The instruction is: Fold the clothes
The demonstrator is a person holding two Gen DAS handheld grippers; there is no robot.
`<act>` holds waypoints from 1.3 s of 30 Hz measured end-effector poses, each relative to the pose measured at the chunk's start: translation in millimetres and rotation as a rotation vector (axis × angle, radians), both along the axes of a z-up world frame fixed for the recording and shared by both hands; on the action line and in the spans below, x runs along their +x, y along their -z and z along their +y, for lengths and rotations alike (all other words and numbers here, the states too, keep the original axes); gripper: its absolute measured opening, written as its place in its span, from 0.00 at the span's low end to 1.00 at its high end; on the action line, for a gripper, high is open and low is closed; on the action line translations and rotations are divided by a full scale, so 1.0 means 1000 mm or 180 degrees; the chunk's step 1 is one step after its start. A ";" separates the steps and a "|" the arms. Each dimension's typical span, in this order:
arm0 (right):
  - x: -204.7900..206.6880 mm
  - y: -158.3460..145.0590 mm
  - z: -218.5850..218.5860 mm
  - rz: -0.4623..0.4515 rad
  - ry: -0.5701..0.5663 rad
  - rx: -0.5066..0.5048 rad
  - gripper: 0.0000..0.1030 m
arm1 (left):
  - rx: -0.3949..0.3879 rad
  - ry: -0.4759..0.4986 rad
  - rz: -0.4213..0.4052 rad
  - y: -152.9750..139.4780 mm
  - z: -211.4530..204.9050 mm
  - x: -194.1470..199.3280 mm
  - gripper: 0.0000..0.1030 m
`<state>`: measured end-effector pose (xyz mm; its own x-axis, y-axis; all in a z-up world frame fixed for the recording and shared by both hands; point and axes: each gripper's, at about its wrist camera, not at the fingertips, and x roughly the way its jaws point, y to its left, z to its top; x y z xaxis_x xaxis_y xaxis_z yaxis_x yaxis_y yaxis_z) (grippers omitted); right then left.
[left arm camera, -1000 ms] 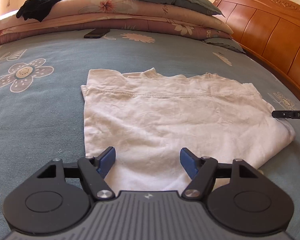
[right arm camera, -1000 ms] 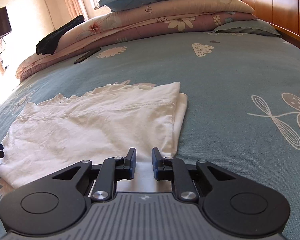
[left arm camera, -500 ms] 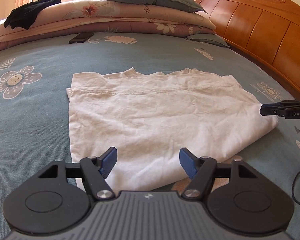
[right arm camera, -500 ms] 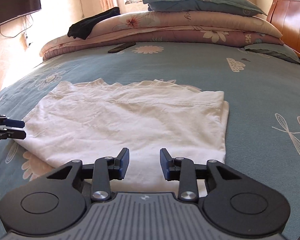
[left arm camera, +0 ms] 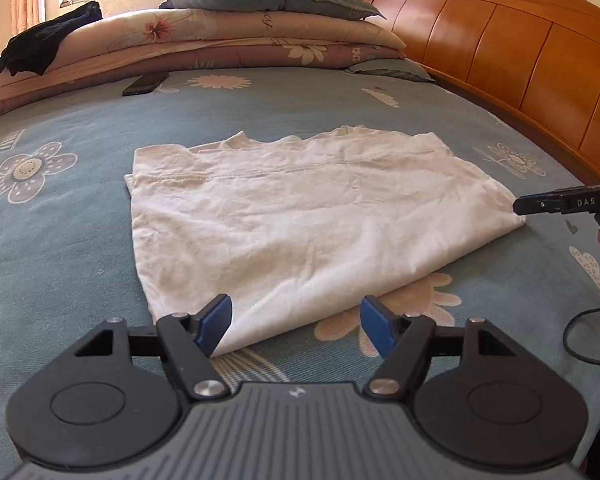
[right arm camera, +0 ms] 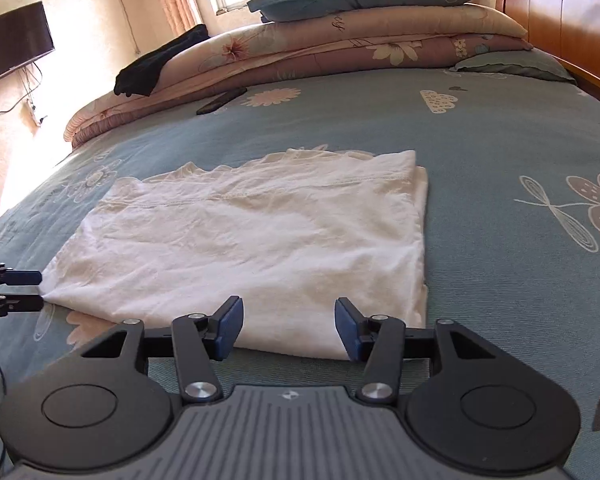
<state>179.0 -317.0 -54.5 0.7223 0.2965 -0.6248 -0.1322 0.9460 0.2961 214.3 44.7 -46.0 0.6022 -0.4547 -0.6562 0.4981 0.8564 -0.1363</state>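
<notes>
Now my left hand-held gripper (left arm camera: 296,326) and right hand-held gripper (right arm camera: 286,328) both gape wide, holding nothing, at the near edge of the white T-shirt (left arm camera: 300,224). It lies flat and doubled over on the bed (left arm camera: 80,240). If I fold again, I'd pinch both near corners evenly and lift together.
</notes>
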 end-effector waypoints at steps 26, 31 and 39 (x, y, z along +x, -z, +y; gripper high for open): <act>0.068 0.008 -0.046 0.0368 0.0933 0.1393 0.73 | -0.1701 -0.0903 0.1159 0.011 0.050 0.083 0.76; 0.054 0.024 -0.064 0.0426 0.1184 0.1254 0.72 | -0.1436 -0.1142 0.1173 0.028 0.057 0.089 0.76; 0.038 0.007 -0.075 0.0238 0.1173 0.1117 0.78 | -0.1584 -0.1198 0.1077 0.010 0.092 0.101 0.76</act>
<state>217.2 -392.1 -61.9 0.7756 0.2315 -0.5872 0.2251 0.7677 0.5999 315.1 137.1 -55.9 0.5773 -0.5502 -0.6033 0.0418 0.7579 -0.6511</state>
